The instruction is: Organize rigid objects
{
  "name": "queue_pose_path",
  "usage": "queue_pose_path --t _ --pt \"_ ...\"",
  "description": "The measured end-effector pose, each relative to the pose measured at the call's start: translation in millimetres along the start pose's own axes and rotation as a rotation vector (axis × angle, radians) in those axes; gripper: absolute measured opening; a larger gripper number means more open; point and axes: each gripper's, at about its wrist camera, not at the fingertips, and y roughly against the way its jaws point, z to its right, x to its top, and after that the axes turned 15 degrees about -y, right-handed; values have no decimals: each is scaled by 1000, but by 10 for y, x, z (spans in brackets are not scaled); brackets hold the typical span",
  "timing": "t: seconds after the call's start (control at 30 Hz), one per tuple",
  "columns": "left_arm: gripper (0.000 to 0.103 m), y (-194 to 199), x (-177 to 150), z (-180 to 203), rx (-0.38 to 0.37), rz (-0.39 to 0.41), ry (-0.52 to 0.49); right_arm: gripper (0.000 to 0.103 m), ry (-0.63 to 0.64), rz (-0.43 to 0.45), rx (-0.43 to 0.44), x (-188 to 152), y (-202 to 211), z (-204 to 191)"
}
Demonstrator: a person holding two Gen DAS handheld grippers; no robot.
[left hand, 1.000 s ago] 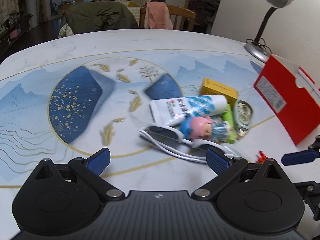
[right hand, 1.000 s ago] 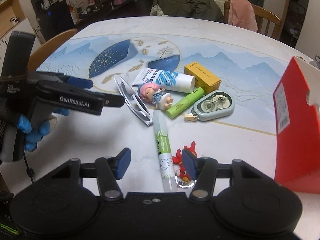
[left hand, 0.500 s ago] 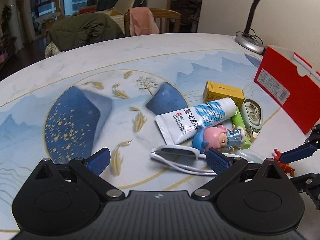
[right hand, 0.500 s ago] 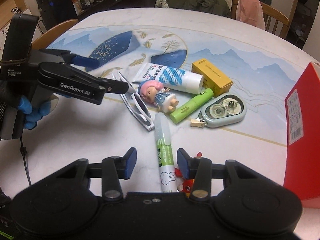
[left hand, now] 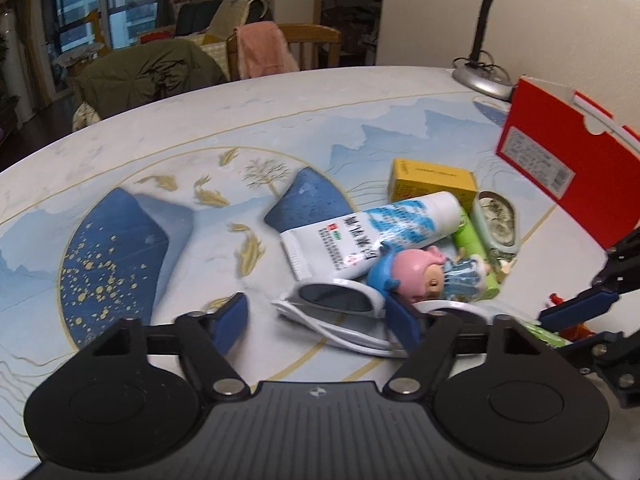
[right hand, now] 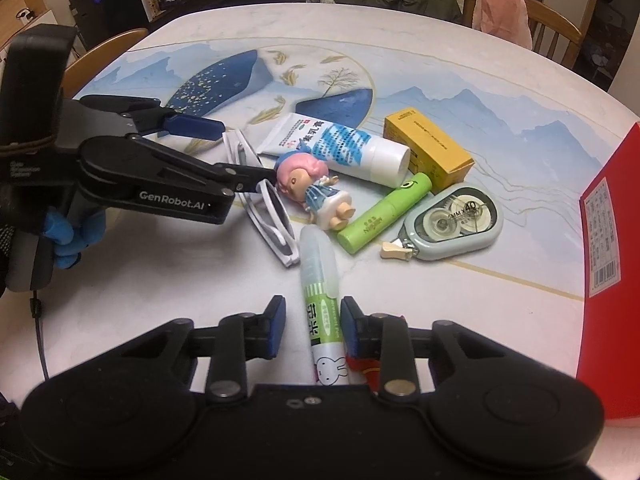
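At six o'clock on the desk (right hand: 120, 280), the right tongs (right hand: 312, 326) straddle the glue pen (right hand: 322, 300), spread, not yet pinching. Light, stiff and slick, it likely wants a mid-barrel grip. Left tongs (left hand: 316, 324) gape over the sunglasses (left hand: 340, 304).

"GenRobot.AI" stands in white on the black arm of the left gripper (right hand: 232, 160). The clear window of the correction tape dispenser (right hand: 456, 222) reads "5MM x 40". The white and blue tube (right hand: 340, 148) carries Chinese characters; the red box (right hand: 612, 264) bears a barcode label whose print is too small to read.
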Motion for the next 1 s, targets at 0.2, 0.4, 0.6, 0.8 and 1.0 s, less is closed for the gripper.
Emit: queue_pose_path --t 0.2,0.4,0.6,0.8,1.0 --pt "58 -6 17 1 -24 11 2 23 -3 -9 -16 -1 -45 13" --pt "56 -15 39 -13 -32 10 -3 17 3 -13 -17 -18 -55 4" --pt "43 22 28 -24 -35 7 19 16 -7 4 -6 -48 37 -4" --pt "37 127 -4 -20 -37 21 46 16 -30 28 9 -101 191 19" --pt "35 267 -84 -2 -48 31 88 16 -68 70 29 -153 409 94"
